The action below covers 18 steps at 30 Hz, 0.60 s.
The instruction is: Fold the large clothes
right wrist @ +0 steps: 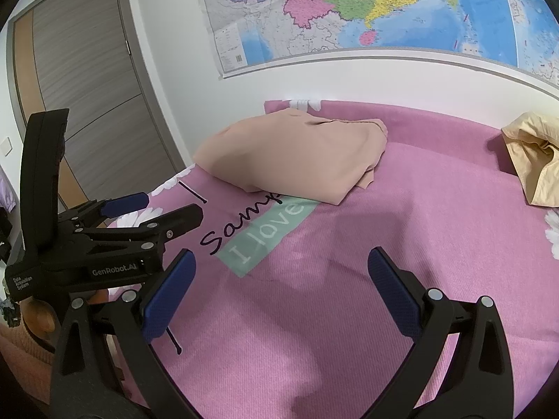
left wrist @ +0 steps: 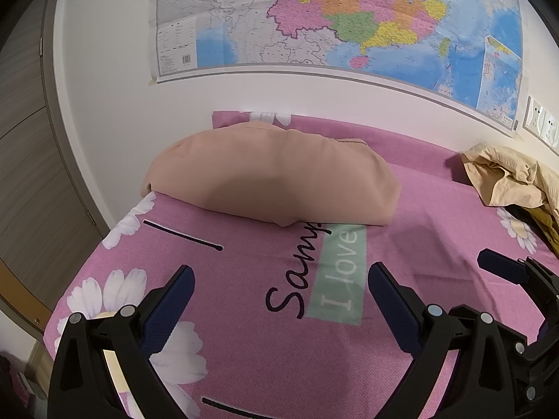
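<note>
Ahead of both grippers, across the pink bedsheet (left wrist: 279, 366), the folded peach garment (left wrist: 272, 178) lies with its long axis crosswise. A crumpled yellow garment (right wrist: 531, 160) lies far right, nearer the right gripper (right wrist: 281, 293). The left gripper (left wrist: 281, 300) and right gripper gape wide, empty.

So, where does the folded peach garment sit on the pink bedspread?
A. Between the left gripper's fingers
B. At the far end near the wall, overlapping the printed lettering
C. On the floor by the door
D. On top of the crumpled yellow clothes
B: the folded peach garment lies near the wall on the pink bedspread, its near edge covering the printed lettering.
</note>
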{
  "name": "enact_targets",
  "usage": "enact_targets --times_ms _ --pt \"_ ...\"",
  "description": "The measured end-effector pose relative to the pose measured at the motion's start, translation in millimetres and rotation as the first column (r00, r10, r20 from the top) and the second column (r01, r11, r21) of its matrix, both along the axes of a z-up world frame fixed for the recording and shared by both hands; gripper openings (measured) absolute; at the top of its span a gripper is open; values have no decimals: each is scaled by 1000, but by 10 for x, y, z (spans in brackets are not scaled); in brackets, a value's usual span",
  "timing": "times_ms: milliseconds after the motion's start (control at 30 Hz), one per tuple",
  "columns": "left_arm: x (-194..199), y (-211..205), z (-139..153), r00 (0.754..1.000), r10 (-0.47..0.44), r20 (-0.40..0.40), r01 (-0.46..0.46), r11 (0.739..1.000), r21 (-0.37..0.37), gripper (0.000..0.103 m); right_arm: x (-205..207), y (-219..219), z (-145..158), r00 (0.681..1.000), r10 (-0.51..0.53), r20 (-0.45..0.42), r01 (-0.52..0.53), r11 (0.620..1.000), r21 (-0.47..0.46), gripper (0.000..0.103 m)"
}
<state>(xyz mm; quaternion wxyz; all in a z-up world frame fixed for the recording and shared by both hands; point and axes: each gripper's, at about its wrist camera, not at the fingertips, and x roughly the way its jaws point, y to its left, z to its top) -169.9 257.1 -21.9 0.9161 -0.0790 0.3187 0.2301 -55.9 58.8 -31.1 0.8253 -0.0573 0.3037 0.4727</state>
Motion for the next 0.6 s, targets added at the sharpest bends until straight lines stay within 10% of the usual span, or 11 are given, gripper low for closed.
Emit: enact_targets --times_ms 600 --pt "5 1 -4 1000 3 -6 -3 1000 3 96 -10 7 -11 1000 2 -5 -2 1000 -2 97"
